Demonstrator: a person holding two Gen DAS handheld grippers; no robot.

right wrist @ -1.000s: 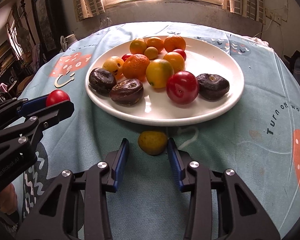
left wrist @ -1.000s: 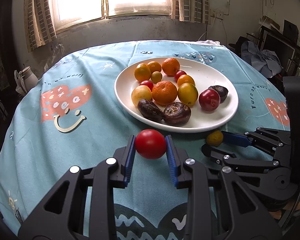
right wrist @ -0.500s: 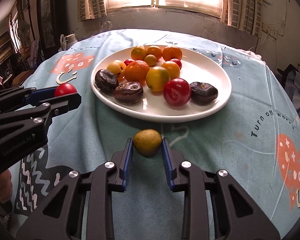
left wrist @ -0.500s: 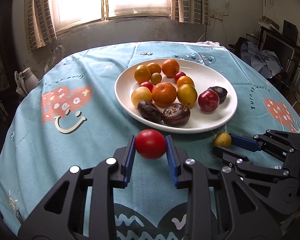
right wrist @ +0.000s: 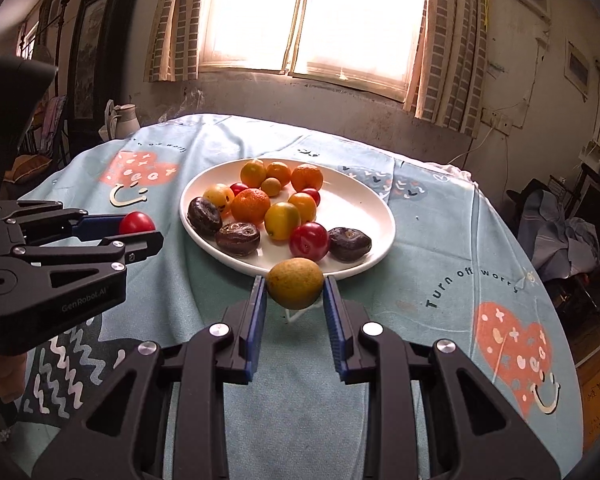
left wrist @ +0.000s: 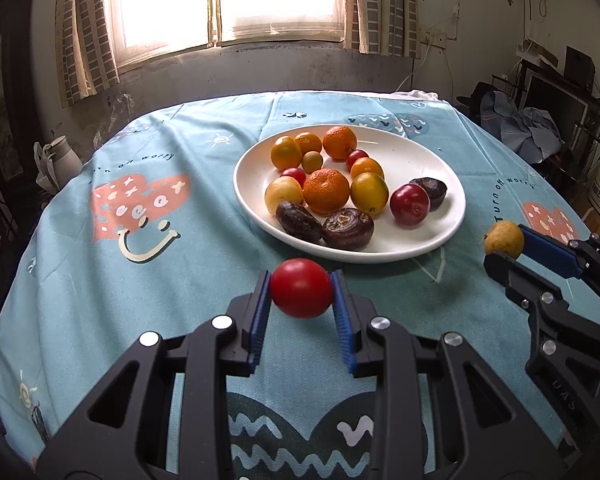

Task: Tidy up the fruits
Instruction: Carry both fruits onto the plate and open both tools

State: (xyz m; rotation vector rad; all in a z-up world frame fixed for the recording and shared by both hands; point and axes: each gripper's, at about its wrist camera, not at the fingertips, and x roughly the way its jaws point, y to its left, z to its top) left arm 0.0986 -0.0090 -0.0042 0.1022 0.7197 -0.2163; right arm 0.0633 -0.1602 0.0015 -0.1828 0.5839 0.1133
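Note:
My left gripper [left wrist: 301,294] is shut on a red round fruit [left wrist: 301,293] and holds it above the cloth, in front of the white plate [left wrist: 416,152]. My right gripper [right wrist: 295,285] is shut on a yellow-brown fruit [right wrist: 295,283] and holds it above the cloth at the plate's near edge [right wrist: 364,200]. The plate holds several fruits: oranges, yellow ones, red ones and dark purple ones. The right gripper with its fruit [left wrist: 503,239] shows at the right of the left wrist view. The left gripper with the red fruit [right wrist: 137,223] shows at the left of the right wrist view.
A round table under a light blue printed tablecloth [left wrist: 140,264] fills both views. A white jug [right wrist: 125,120] stands beyond the table's far left edge. A window is behind. Furniture and clothes [left wrist: 532,128] stand at the right.
My right gripper has shut on the yellow-brown fruit and lifted it off the cloth, moving up and to the right. My left gripper still holds the red fruit in much the same place.

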